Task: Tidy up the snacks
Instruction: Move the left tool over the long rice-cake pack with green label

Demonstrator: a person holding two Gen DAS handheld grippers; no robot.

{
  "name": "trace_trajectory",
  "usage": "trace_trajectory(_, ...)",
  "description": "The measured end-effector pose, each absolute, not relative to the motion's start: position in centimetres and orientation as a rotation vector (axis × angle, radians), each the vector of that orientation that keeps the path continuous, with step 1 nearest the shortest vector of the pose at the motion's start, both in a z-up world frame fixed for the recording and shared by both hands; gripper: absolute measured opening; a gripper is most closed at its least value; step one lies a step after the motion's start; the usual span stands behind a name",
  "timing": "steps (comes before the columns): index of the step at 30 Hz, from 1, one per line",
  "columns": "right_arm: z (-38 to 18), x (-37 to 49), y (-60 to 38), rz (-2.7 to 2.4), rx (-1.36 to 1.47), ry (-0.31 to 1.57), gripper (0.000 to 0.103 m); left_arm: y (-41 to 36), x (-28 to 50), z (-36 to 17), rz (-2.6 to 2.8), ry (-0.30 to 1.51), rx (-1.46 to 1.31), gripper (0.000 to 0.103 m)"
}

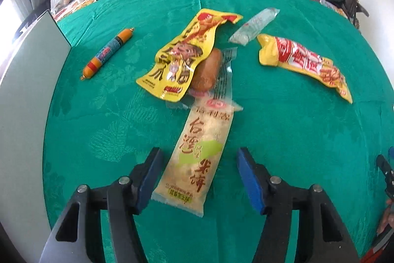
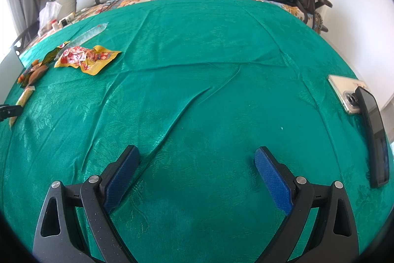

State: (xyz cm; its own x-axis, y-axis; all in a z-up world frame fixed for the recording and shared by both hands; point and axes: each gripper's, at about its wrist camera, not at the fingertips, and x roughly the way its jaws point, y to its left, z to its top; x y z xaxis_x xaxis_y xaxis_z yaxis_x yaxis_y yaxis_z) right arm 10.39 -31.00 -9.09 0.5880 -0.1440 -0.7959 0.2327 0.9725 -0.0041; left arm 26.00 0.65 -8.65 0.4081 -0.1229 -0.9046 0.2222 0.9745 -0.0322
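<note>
I am lining up my left tool, jaws spread, over the rice cracker pack on the green bedspread.
Next it needs lowering and closing; my right tool is hovering open, well apart.

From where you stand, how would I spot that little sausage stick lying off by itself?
Start at the green cloth spread over the bed and find the heap of snack packets in its middle. Look left of the yellow packet, toward the pale board: the sausage stick lies alone there. Unlike the flat packets, it is a slim orange tube with a blue label.
</note>
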Motion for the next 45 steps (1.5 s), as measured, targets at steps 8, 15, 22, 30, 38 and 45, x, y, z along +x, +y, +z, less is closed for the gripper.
trace_trajectory(8,-9.1,10.4,-31.0,-0.22,0.104,0.917,0.098,3.7,19.5,-8.1,-0.22,1.111,-0.033,0.025)
trace_trajectory(15,-9.1,10.4,-31.0,-0.22,0.104,0.917,0.098,5.8,14.8,-7.8,-0.159,1.035,-0.053,0.069)
trace_trajectory(22,-9.1,10.4,-31.0,-0.22,0.104,0.917,0.098,4.6,16.9,-9.9,-0.097,1.0,0.066,0.09)
trace_trajectory(30,-9.1,10.4,-31.0,-0.22,0.104,0.917,0.098,6.0,17.3,-10.6,-0.062,0.959,0.013,0.103)
trace_trajectory(38,-9.1,10.4,-31.0,-0.22,0.104,0.917,0.098,5.9,17.2,-10.6,-0.056,0.95,0.013,0.103)
trace_trajectory(45,-9.1,10.4,-31.0,-0.22,0.104,0.917,0.098,5.9,17.2,-10.6,-0.056,0.95,0.013,0.103)
